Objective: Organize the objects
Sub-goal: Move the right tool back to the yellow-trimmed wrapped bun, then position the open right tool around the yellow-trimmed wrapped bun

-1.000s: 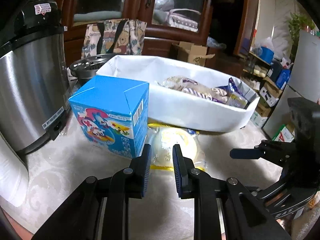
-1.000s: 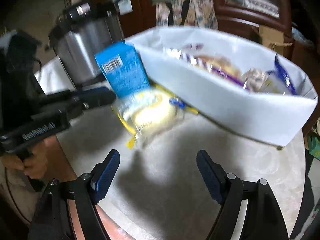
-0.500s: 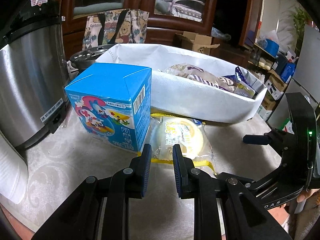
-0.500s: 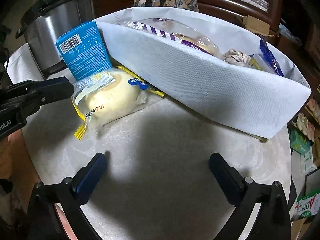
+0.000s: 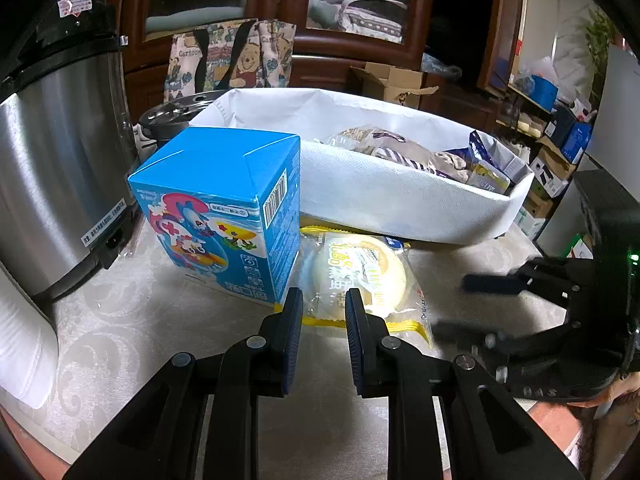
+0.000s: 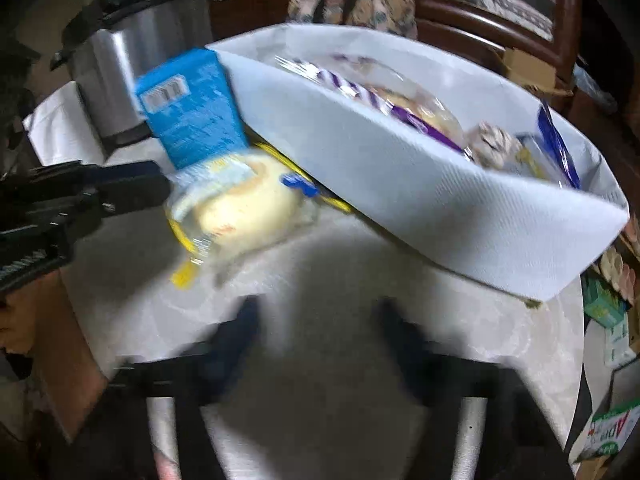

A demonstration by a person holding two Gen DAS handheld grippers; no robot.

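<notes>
Left tool (image 5: pixel 320 314) sits low at 6 o'clock in my left view, its two blue pads nearly together with a narrow gap, nothing between them; it hovers over the worktop (image 5: pixel 120 320) just short of the wrapped bun (image 5: pixel 356 272)

Bun lies flat in its clear, yellow-edged wrapper at the centre, touching the blue carton (image 5: pixel 224 208) at its 9 o'clock and tucked against the white bin (image 5: pixel 392 196) at 12 o'clock. Carton stands upright, barcode side facing the bun

Bin already carries several wrapped snacks (image 5: pixel 404 152), piled toward its 3 o'clock end

Steel cooker (image 5: pixel 52 152) stands at 9 o'clock, near the carton but apart from it

Right tool (image 6: pixel 316 328) is blurred in my right view at 6 o'clock; its jaws are closing over bare worktop, nothing between them, pads apart. From there the bun is at 10 o'clock, well clear of the fingertips. In the left view this tool shows at 3 o'clock, near the bun's wrapper edge; contact I cannot tell
</notes>
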